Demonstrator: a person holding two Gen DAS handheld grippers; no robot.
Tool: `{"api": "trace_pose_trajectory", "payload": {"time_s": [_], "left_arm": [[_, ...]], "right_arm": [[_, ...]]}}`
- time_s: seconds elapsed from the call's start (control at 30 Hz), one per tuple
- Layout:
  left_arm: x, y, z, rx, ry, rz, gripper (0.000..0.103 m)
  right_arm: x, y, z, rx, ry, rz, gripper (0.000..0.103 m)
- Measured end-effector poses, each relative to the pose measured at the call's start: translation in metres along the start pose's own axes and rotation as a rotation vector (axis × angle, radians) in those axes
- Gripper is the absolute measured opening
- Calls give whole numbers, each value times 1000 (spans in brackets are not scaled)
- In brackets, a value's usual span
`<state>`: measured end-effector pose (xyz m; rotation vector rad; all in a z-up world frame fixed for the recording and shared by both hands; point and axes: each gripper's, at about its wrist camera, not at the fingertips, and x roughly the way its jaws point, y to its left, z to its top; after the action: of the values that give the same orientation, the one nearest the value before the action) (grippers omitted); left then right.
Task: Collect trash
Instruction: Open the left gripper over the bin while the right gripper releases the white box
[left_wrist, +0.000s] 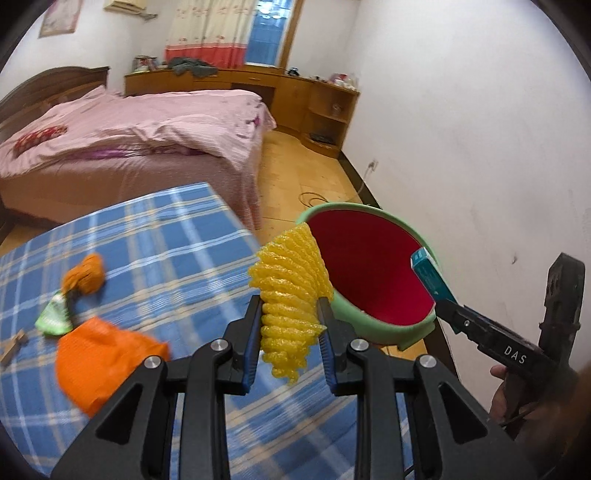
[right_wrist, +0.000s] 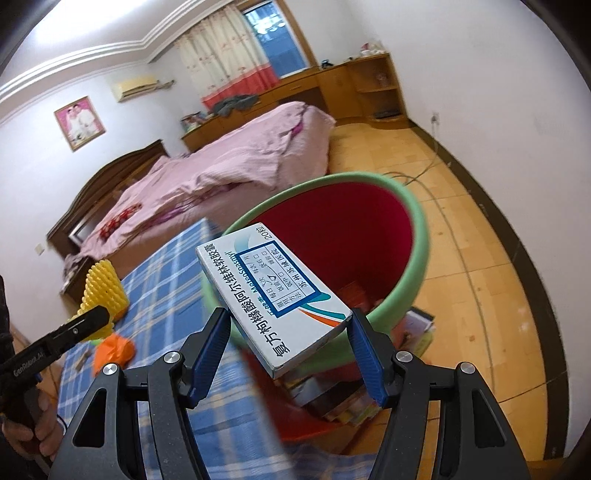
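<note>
Red-lined green bin (right_wrist: 417, 236) beside surface; contents blurred. Left gripper (left_wrist: 290, 321) jaws clamped yellow foam net (left_wrist: 288, 280); right gripper (right_wrist: 288, 332) jaws clamped medicine box (right_wrist: 273, 295) over bin.

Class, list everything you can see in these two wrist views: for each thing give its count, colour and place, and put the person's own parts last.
Foam net: one, yellow, held in the left hand-held gripper, beside the bin.
Medicine box: one, white with blue print, held in the right hand-held gripper over the bin.
Bin: one, green outside, red inside, at the edge of the checked cloth.
Checked cloth: one, blue and white, under the loose trash.
Orange bag: one, orange, on the cloth.
Bed: one, pink cover, behind.
Wooden cabinet: one, brown, along the far wall.
Left hand-held gripper: one, black, blue pads.
Right hand-held gripper: one, black, blue pads.
</note>
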<state>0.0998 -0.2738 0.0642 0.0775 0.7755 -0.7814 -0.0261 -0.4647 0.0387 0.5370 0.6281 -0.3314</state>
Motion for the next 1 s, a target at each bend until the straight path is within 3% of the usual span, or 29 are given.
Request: {"api": "trace_pose_trajectory", "payload": {"time_s": [0.47,0.83,1.0], "left_arm": [[73,-49,15,117,51,-51,31],[87,-56,16,131,52,-62,52],[88,-58,17,144,61,-70,56]], "right_arm": [[25,-42,18,27,5,-69,67],[27,-50,25,18,-30,-57,68],[25,-50,25,34,-34,-32,68]]}}
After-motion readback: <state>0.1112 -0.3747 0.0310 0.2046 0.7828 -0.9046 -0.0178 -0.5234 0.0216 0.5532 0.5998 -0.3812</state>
